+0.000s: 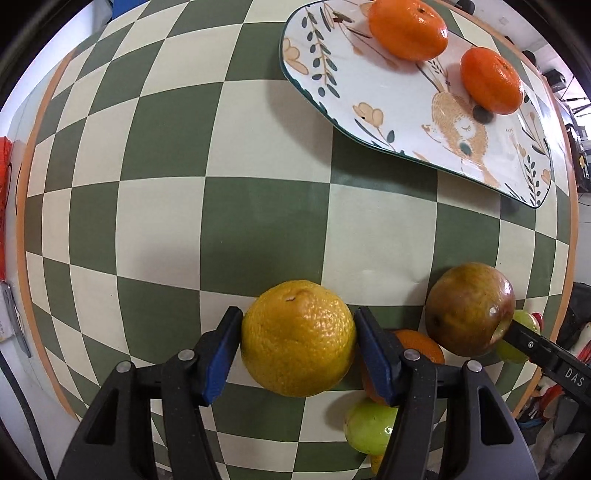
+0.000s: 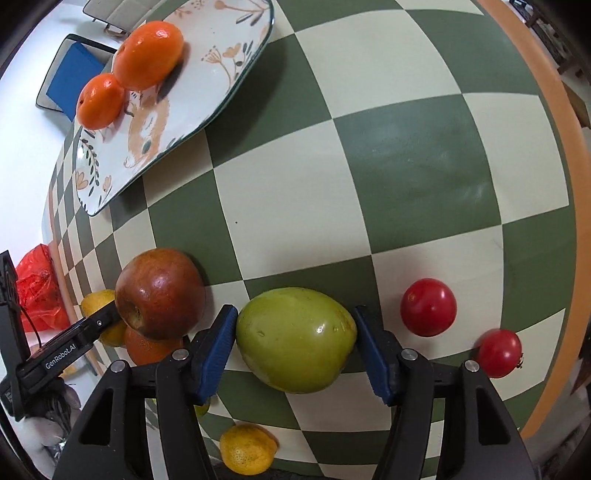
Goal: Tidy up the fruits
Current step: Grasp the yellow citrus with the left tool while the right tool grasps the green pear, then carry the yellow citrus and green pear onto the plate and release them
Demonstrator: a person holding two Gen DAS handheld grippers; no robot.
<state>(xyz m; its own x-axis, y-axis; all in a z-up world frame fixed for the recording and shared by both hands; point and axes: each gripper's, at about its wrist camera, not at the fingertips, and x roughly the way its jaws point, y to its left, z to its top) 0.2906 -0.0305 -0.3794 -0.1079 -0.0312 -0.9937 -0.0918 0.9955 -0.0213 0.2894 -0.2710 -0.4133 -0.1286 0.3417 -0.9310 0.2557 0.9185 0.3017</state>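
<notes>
My left gripper is shut on a yellow-orange citrus, just above the checked table. My right gripper is shut on a green mango-like fruit. A patterned plate lies far right in the left wrist view and holds two tangerines; the plate shows at the upper left of the right wrist view. A red-brown apple sits between the grippers. Two red tomatoes lie to the right.
An orange fruit and a small yellow citrus lie near the apple. A green fruit lies under my left gripper. The checked table has an orange rim at the right. A red bag sits off the table.
</notes>
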